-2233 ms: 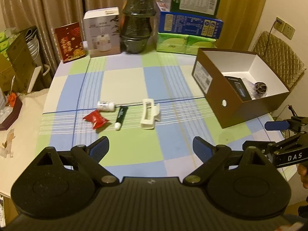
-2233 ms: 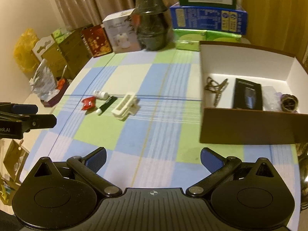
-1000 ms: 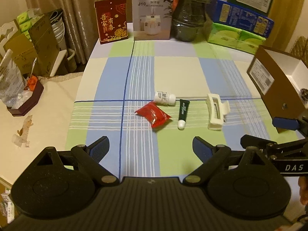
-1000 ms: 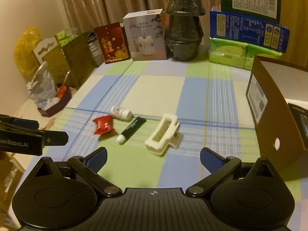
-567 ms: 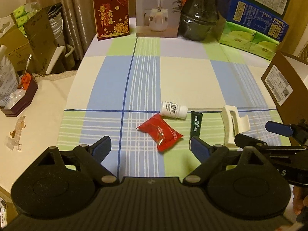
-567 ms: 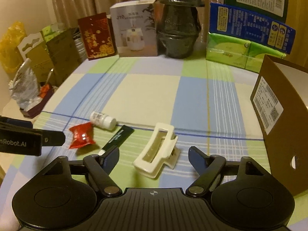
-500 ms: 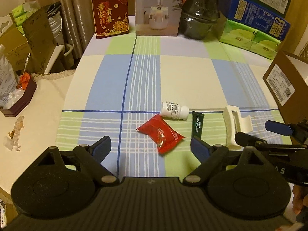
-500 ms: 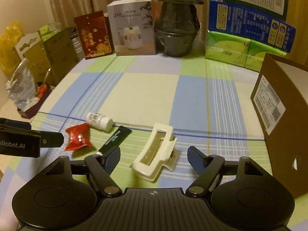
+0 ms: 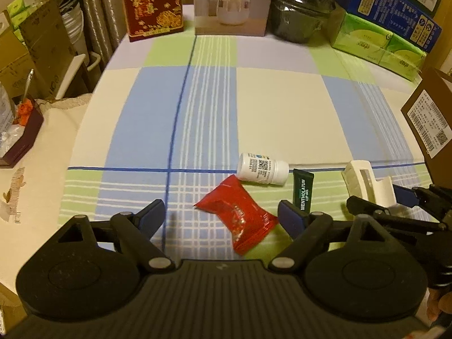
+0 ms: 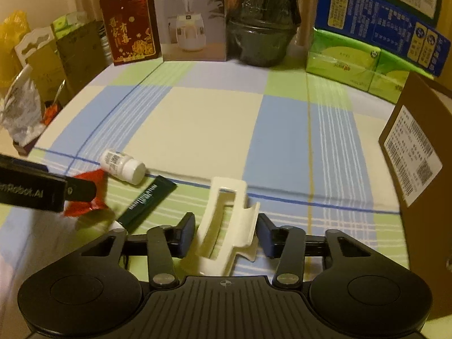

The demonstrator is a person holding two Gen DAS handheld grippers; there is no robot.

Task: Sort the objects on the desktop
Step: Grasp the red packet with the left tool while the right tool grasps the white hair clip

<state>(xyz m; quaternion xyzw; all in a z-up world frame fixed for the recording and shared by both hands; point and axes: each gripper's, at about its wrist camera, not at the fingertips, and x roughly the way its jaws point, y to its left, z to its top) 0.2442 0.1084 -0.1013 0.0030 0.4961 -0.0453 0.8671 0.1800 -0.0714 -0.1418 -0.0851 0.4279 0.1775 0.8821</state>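
With the right gripper (image 10: 226, 233) parted around the white hair clip (image 10: 226, 220) and the left gripper (image 9: 221, 217) released over the red packet (image 9: 236, 217), squeeze the clip's 2 flanks squarely before lifting

red gift box (image 9: 154, 5); humidifier box (image 10: 193, 19); green tissue packs (image 10: 354, 66)

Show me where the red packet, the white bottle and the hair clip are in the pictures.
red packet (image 9: 236, 217), left wrist view, middle of the wrapper.
white bottle (image 9: 258, 167), left wrist view, on its label.
hair clip (image 10: 226, 220), right wrist view, on its long side bar.
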